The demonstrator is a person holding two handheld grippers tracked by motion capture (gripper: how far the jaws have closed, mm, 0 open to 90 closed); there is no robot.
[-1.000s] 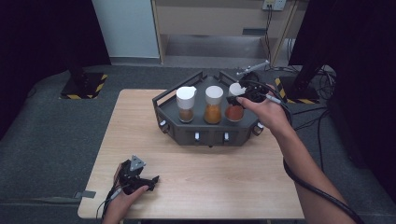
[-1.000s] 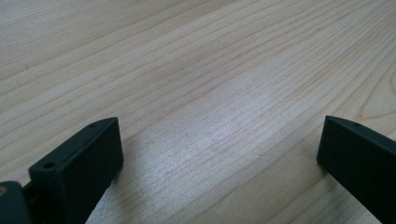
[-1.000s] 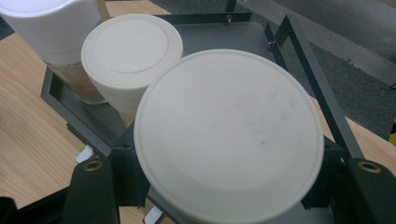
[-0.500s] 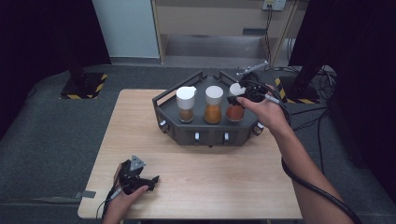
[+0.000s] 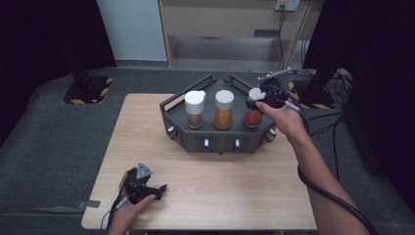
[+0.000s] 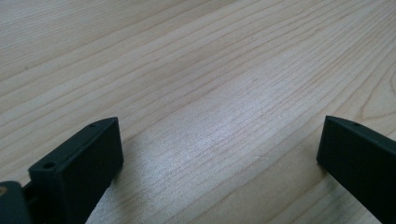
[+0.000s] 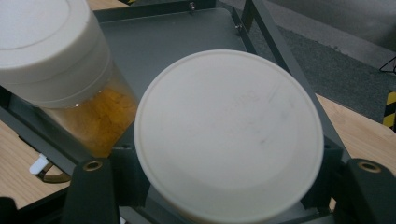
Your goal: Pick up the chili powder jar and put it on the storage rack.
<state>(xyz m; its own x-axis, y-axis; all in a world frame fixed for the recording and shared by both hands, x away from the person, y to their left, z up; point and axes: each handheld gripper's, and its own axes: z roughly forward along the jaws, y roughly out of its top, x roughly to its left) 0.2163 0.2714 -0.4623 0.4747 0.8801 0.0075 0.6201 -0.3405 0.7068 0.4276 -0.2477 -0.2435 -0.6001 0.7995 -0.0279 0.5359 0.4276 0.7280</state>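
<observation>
On my left, the table [image 5: 210,196] was pale wood with a fine straight grain, matte and smooth in the left gripper view. My left gripper [image 5: 155,189] lay low over its near left corner, held in my left hand [image 5: 128,211]. Its two blocky black jaws stood wide apart, with bare wood between them and nothing held.

Further along, a dark grey metal rack [image 5: 220,139] stood at the far middle of the table, angular in outline, with raised bars at the back and small pale knobs along its front wall. Three clear round jars stood in it in a row, each under a thick white plastic cap. The left jar [image 5: 195,108] held brown powder; the middle jar [image 5: 224,109] held orange powder, grainy and clumped against the wall in the right gripper view.

At the right end stood the red jar [image 5: 253,116], filled with reddish-brown powder, in the rack's right place. My right gripper [image 5: 255,101] was at its white lid [image 7: 229,135], a smooth flat disc with faint scuffs. In the right gripper view, the black jaws sat on either side of that lid, just beside its rim. I could not tell whether they pressed on it or merely flanked it. My right hand [image 5: 286,120] held the gripper from the rack's right side.
</observation>
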